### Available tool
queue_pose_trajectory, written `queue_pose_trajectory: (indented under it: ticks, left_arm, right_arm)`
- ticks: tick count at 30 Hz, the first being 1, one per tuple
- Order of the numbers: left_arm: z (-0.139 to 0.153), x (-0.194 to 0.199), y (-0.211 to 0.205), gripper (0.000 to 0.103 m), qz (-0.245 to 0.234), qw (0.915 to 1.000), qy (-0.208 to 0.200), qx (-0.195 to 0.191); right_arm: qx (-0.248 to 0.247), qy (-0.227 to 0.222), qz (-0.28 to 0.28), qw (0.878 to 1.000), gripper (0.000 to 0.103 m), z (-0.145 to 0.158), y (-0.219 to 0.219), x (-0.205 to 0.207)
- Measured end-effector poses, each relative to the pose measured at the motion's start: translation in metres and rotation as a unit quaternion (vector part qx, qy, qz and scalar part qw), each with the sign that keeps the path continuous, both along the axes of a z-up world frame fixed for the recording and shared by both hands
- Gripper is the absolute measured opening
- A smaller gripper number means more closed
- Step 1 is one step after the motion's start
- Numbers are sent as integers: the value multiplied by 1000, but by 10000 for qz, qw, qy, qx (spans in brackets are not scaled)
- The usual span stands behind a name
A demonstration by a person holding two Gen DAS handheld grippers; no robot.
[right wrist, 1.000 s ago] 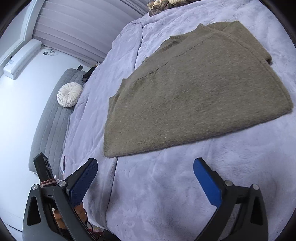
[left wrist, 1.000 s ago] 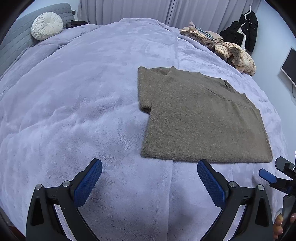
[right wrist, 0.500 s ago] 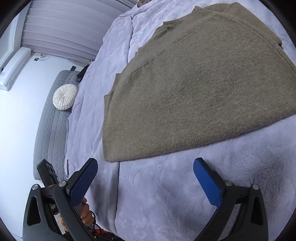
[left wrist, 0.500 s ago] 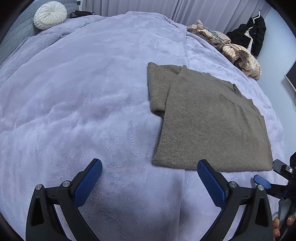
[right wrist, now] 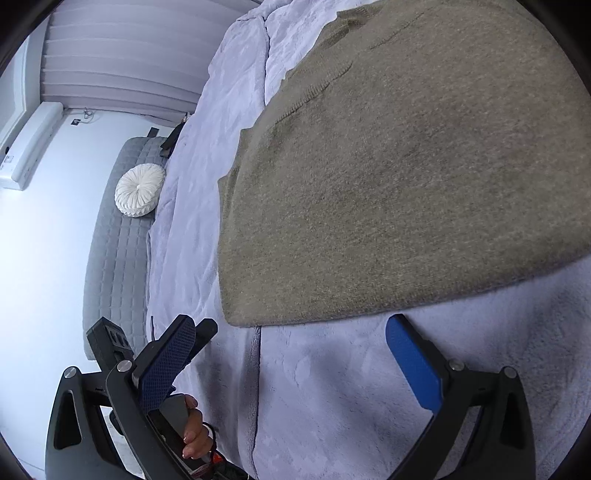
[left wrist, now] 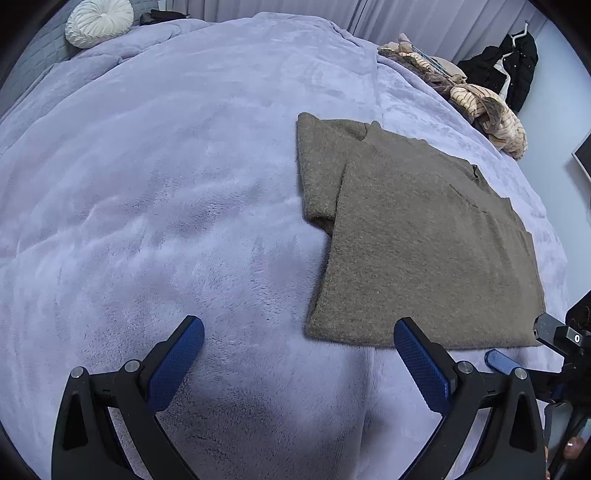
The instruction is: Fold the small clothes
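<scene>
An olive-brown knit sweater (left wrist: 424, 243) lies flat on the lavender bed cover (left wrist: 166, 184), with one sleeve folded in at its far left. My left gripper (left wrist: 299, 354) is open and empty, just in front of the sweater's near left corner. My right gripper (right wrist: 291, 354) is open and empty, close to the sweater's (right wrist: 406, 166) near hem, by the same corner. One blue fingertip of the right gripper shows in the left wrist view (left wrist: 504, 363) at the hem's right end.
A pile of other clothes (left wrist: 480, 103) lies at the far right of the bed. A round white cushion (left wrist: 99, 22) rests against the grey headboard (right wrist: 118, 236). A black coat (left wrist: 517, 62) hangs by the wall. The bed's edge runs just under both grippers.
Both grippers have moved forward toward the sweater's near hem, and the sweater now looks larger in the right wrist view. Both stayed open. The sweater has not moved.
</scene>
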State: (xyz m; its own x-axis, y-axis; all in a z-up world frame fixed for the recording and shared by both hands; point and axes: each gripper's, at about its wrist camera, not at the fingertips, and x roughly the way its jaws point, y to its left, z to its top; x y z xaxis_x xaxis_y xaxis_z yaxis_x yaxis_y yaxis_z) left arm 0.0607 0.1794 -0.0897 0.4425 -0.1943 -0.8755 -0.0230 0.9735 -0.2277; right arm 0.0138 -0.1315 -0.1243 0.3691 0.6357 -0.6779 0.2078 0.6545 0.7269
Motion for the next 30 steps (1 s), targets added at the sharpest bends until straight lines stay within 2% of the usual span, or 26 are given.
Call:
queue_pose_trajectory:
  ticks: [9,17,19,22,23,25,26,27,28,30]
  left_arm:
    - [-1,9,-9,103,-127,9999,40,25]
    - [-8,14,-5,103,-112,9999,125,-39]
    - [-8,15,-2,103,-109,9998,112,-156]
    - [-7,17,10,103,-48,9983,82,-573]
    - [-7,18,14,103,-22,9975,82,-706]
    - [-7,21,20,103,-12,9947,78,-1030]
    - [-8,23,23,103,-32,9925,77,-1220]
    - [-8,25,25,103,-54,9900,92,-1406]
    - [-9,28,26,103,-78,9872,115,-1586]
    - [-12,36,28,103,-171,9766,178,-2138]
  right_arm:
    - [346,41,97,9993,103,-17,25,15]
    - [868,-101,94,9961,103,-21,40,33]
    - [963,-163,168,9951,103,-19,47,37]
    - [1009,-186,215,9945,101,-21,57,45]
    - [1047,-144,193,9942,98,-24,59,48]
    - [1096,9,133,9939,67,-34,63,52]
    - [1085,99,107,9940,26,-38,65,53]
    - [1128,182,84,9934,11,-43,66,55]
    - [1282,176,22,9916,11,-45,64,56]
    - [1477,-123,-89,9889,11,-34,59,59]
